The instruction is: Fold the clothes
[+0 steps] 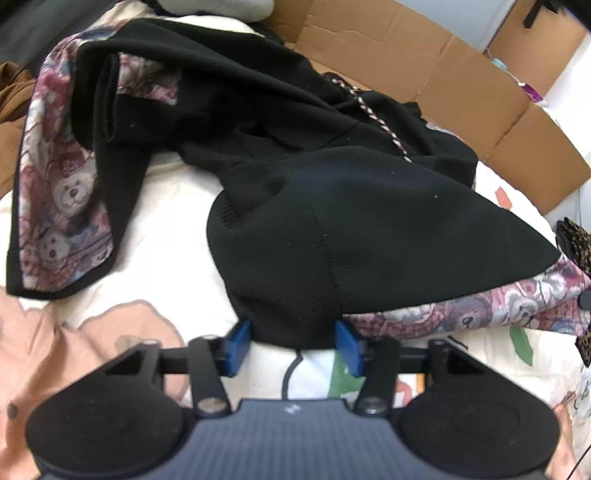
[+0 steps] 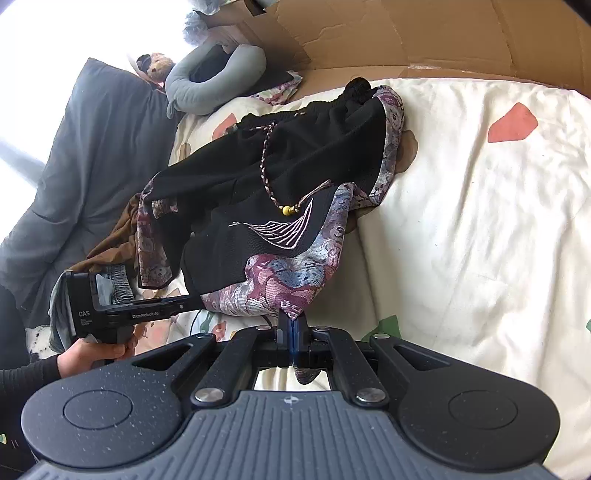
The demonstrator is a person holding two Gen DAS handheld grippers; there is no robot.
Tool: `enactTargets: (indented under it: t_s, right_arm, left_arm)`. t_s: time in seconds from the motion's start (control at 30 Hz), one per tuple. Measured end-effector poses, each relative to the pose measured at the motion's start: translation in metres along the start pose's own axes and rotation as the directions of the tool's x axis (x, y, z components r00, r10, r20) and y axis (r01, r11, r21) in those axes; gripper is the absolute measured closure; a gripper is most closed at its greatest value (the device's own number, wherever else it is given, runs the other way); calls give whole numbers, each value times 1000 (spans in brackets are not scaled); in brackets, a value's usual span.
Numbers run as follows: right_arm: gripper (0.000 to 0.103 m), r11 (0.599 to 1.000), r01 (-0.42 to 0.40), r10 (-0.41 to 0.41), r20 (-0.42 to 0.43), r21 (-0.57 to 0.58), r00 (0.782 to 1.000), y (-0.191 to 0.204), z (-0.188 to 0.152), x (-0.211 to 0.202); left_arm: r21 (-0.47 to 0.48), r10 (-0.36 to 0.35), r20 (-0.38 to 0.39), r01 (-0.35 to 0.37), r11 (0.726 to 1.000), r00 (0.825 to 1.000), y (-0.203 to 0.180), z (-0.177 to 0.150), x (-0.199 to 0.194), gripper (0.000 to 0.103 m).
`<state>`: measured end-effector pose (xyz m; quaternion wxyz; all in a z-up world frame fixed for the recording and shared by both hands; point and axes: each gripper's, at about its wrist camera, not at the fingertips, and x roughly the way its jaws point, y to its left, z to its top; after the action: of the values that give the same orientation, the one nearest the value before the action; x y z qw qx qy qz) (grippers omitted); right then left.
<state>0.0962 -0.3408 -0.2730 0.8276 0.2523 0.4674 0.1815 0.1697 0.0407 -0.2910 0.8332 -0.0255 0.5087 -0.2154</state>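
On the cream patterned bedspread (image 2: 461, 192), a black garment (image 1: 332, 229) with floral bear-print trim is seen lying crumpled, its long axis running from the grippers away toward the cardboard (image 2: 406, 33). A printed corner is clamped between the closed fingers of the right gripper (image 2: 293, 325). A black fold is straddled by the left gripper (image 1: 291, 341), whose blue pads are seen apart.

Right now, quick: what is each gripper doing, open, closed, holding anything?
Left gripper: jaws apart around a bunched black fold of the garment; whether they pinch it cannot be told.
Right gripper: shut on the garment's patterned corner.
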Motion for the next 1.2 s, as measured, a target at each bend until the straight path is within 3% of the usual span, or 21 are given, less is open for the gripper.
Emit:
enactTargets:
  t_s: [0.07,0.17,0.4,0.8,1.2]
  right_arm:
    - [103,1000,0,0,2,0,1000,0,-1,-2]
    - [103,1000,3,-3,5,2,1000,0,-2,-5]
    - [103,1000,29,-29,19,0,999,-6,-4,-24]
    - [103,995,98,-96,68,-15,993,-18,-5,-66]
    - [103,987,144,-154,200,66,968,-51,-2,-121]
  left_arm:
    - [-5,-12,1,12,1000,1000,0,2,2,93]
    - [15,-28,17,28,1000,999,-6,4,-3,99]
    - [8,-107,30,107,994,994,-25,15,-35,100]
    - [-43,-252,18,253,966,967,-67,33,-85,101]
    - [-8,-348,-83,348,937,934,-127,61,-109,101]
